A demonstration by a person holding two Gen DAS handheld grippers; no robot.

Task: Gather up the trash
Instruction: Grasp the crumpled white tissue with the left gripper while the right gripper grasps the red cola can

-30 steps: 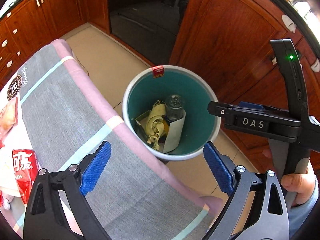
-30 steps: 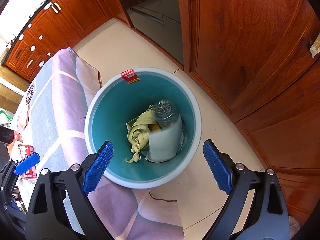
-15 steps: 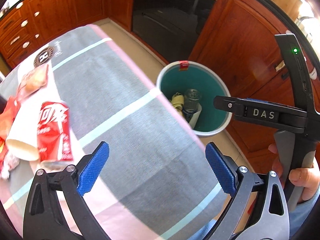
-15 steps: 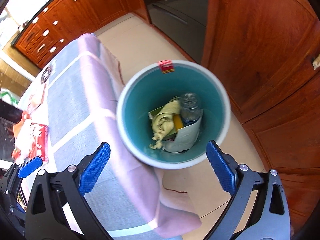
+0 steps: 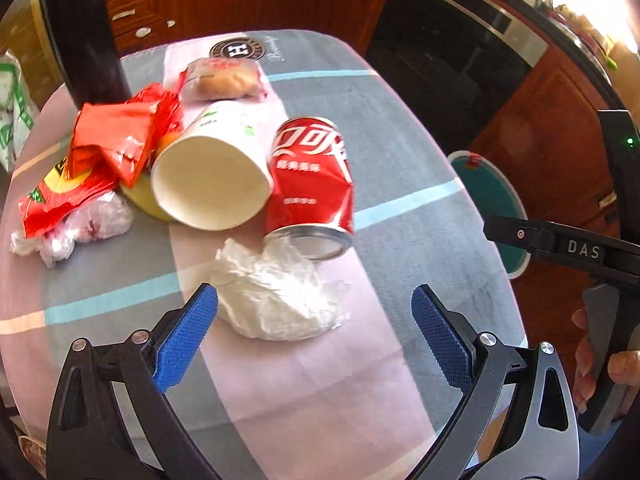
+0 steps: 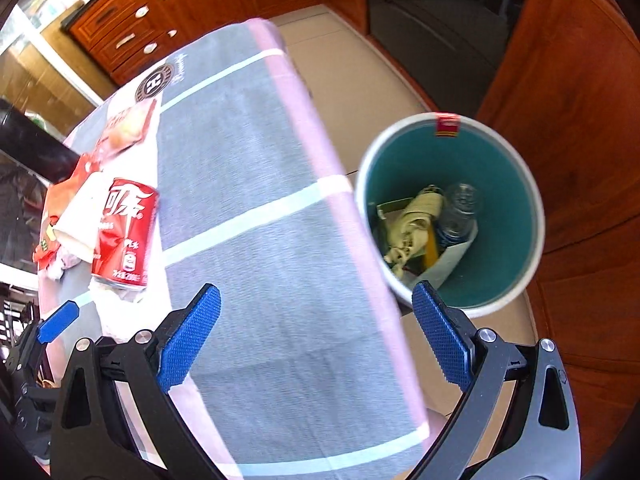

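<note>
My left gripper (image 5: 314, 320) is open and empty, just in front of a crumpled clear plastic wrap (image 5: 280, 288) on the table. Behind the wrap lie a red cola can (image 5: 310, 178) on its side, a white paper cup (image 5: 210, 172), red snack wrappers (image 5: 108, 148), a crumpled plastic bag (image 5: 80, 226) and a wrapped bun (image 5: 224, 76). My right gripper (image 6: 316, 334) is open and empty over the table's right edge. The teal trash bin (image 6: 524, 184) stands on the floor beside the table, holding a bottle, a yellowish wrapper and paper. The can also shows in the right wrist view (image 6: 124, 236).
The table wears a grey and pink striped cloth (image 5: 400, 140). Wooden cabinets (image 6: 580, 80) and a dark oven front (image 5: 452, 52) stand around the bin. The right gripper's body (image 5: 576, 248) and the hand holding it show at the right of the left wrist view.
Both grippers have swung left from above the bin toward the table. The left one now faces the trash pile; the right one looks at the table edge and bin.
</note>
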